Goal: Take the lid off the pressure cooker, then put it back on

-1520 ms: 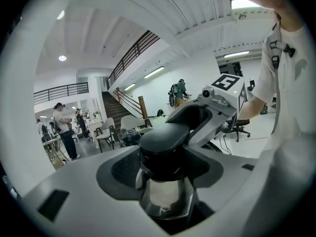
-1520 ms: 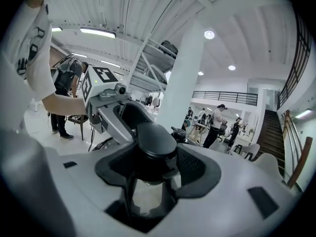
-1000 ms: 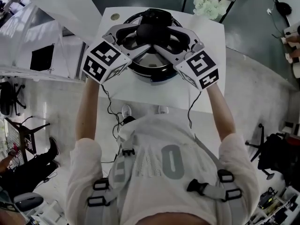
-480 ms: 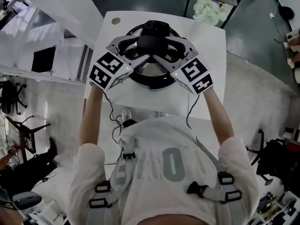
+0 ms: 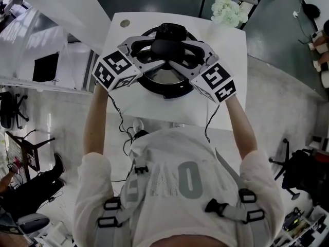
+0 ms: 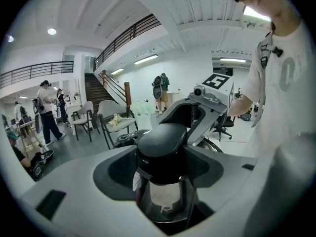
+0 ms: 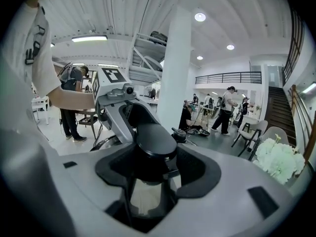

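Lid [image 5: 162,76] knob [image 5: 164,46] clamped between left gripper [image 5: 153,50] and right gripper [image 5: 178,52], opposite sides; cooker [image 5: 154,89] by table [image 5: 154,109] far edge.

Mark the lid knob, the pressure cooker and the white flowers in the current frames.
lid knob [image 5: 165,46]: head view, top of the black knob.
pressure cooker [image 5: 168,90]: head view, near edge of its dark rim.
white flowers [image 5: 227,11]: head view, middle of the bunch.

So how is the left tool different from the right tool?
The left tool comes at the lid's black knob from the left side, the right tool from the right. The left tool's cube shows a different black-and-white pattern from the right tool's cube. Both are closed on that knob.
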A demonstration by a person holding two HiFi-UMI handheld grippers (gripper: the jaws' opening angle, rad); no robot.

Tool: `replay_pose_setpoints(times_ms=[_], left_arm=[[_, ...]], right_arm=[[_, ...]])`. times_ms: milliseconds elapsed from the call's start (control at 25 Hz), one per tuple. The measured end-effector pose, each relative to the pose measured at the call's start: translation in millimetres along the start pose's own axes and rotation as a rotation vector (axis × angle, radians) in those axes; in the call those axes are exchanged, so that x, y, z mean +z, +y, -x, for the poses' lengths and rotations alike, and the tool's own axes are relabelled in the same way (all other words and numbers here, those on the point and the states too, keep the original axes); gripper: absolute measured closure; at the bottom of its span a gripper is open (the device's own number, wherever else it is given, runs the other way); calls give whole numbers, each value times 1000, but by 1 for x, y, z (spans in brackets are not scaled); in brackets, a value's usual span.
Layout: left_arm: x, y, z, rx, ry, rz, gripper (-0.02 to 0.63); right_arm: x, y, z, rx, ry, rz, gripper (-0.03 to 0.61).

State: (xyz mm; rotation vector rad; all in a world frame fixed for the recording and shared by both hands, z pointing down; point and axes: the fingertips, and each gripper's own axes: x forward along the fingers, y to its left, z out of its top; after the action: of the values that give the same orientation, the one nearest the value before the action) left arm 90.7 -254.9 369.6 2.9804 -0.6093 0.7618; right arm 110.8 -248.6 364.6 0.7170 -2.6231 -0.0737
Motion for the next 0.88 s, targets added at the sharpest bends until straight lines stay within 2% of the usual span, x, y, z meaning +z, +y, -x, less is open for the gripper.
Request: replay_pose_setpoints(times_ms=[120, 280, 480, 720, 880], left_arm=[[1, 1, -1, -62, 7, -8, 347], [1, 2, 1, -29, -22, -15, 347], [1, -3, 7, 0, 2, -45, 378], [-5, -14, 19, 32, 28, -61, 431], [-6, -14, 20, 47, 24, -67, 434]], right_arm=[[1, -1, -2, 7, 4, 0, 321], [-1, -2, -1, 12, 30, 16, 319], [-5, -16, 9, -33, 75, 6, 252], [-9, -29, 17, -90, 97, 35, 249], [-9, -27, 17, -100, 101, 48, 261]])
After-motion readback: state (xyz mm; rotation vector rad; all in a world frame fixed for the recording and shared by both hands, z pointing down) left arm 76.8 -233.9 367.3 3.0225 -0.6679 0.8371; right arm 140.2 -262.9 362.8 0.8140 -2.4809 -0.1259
